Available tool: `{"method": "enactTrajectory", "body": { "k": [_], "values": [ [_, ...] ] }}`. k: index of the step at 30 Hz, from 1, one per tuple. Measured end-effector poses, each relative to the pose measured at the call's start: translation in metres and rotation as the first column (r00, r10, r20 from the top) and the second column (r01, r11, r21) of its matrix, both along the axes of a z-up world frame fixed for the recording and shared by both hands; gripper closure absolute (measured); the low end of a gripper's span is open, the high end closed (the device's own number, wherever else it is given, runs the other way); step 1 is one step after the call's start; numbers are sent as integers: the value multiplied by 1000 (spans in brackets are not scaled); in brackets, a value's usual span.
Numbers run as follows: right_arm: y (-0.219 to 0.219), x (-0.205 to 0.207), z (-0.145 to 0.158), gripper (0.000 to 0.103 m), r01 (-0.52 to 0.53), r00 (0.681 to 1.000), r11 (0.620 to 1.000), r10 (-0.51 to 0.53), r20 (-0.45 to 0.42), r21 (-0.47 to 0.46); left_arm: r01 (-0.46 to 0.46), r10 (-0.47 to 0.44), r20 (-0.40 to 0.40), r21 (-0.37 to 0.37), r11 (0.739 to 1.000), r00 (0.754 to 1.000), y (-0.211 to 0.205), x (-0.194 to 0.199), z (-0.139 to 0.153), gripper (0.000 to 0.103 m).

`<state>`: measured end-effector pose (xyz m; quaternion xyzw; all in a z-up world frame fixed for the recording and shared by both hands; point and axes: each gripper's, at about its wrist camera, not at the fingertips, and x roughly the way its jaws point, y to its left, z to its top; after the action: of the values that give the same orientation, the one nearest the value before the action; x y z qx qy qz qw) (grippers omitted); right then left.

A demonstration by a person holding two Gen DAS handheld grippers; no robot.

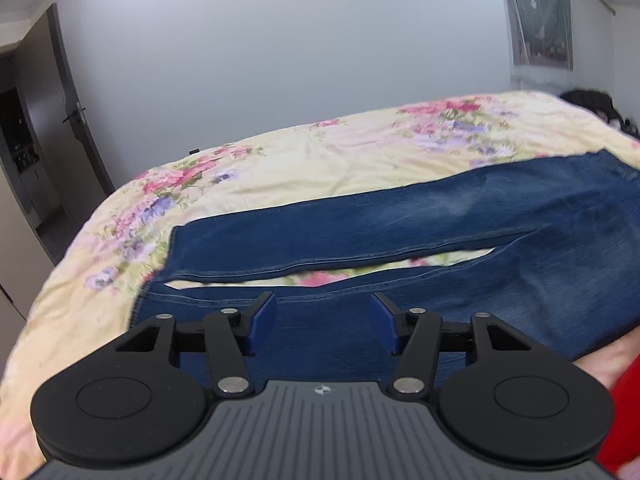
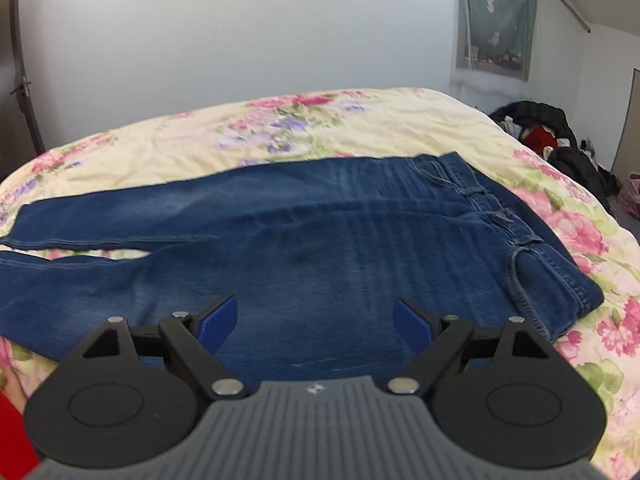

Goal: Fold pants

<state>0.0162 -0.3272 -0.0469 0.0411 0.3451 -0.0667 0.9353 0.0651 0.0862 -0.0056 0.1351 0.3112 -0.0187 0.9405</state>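
**Jaws apart over unfolded jeans**

Both sets of jaws stand apart and grip nothing. Left gripper [image 1: 322, 322], half spread, hangs over the near leg by the hem; right gripper [image 2: 316, 322], wider, hovers over the near thigh. Blue jeans [image 2: 320, 232] lie flat across the floral bed [image 2: 160, 152], waistband right, legs left and slightly parted. No fold is made yet, so all the folding remains.

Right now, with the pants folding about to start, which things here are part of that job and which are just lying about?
Part of the job:
- blue jeans, spread flat
- floral bedspread under them
- left gripper, jaws apart over the near leg
- right gripper, jaws apart over the thigh

Just lying about:
- pile of dark clothes beside the bed
- curtain
- door
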Motion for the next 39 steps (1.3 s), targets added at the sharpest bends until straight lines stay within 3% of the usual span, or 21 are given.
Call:
{"method": "enactTrajectory", "body": {
  "k": [2,4,5,9,13,16,19,21,23,27,29,33,39],
  "values": [
    [-18,4,-5,34,23,999,998,-24,-34,-52,3,-2,-17,89,996,1000,13,10,-3,49],
    [-36,9,-11,53,47,996,996,-52,-73,-69,12,-5,-53,133,991,999,31,22,-9,53],
    [-47,11,-15,56,65,993,996,-70,-94,-60,21,-11,-75,134,991,997,40,28,-11,59],
    [-82,16,-27,65,126,980,992,-129,-154,-26,127,-90,-228,150,980,969,72,51,-26,60],
    [-99,17,-39,65,155,967,988,-154,-202,-8,261,-174,-422,158,952,890,91,66,-54,60],
    [-105,17,-44,65,145,965,989,-137,-224,18,360,-204,-528,210,909,824,92,68,-80,57],
    [-109,15,-45,65,118,967,993,-110,-229,23,430,-228,-559,261,864,797,84,66,-95,45],
    [-114,15,-46,65,102,967,994,-92,-236,27,440,-231,-556,278,854,799,76,66,-100,43],
    [-121,14,-46,65,100,966,994,-89,-244,33,418,-200,-539,320,850,818,67,68,-106,44],
    [-134,9,-47,65,130,960,991,-118,-254,32,390,-176,-507,354,850,844,51,65,-108,86],
    [-141,5,-48,65,141,959,990,-129,-253,29,353,-166,-455,364,862,875,48,63,-98,93],
    [-152,0,-52,65,166,952,985,-149,-266,42,237,-136,-318,306,922,938,51,62,-60,97],
    [-148,-7,-54,65,33,962,999,-41,-272,-34,150,-97,-191,286,947,977,44,74,-8,98]
  ]
}}
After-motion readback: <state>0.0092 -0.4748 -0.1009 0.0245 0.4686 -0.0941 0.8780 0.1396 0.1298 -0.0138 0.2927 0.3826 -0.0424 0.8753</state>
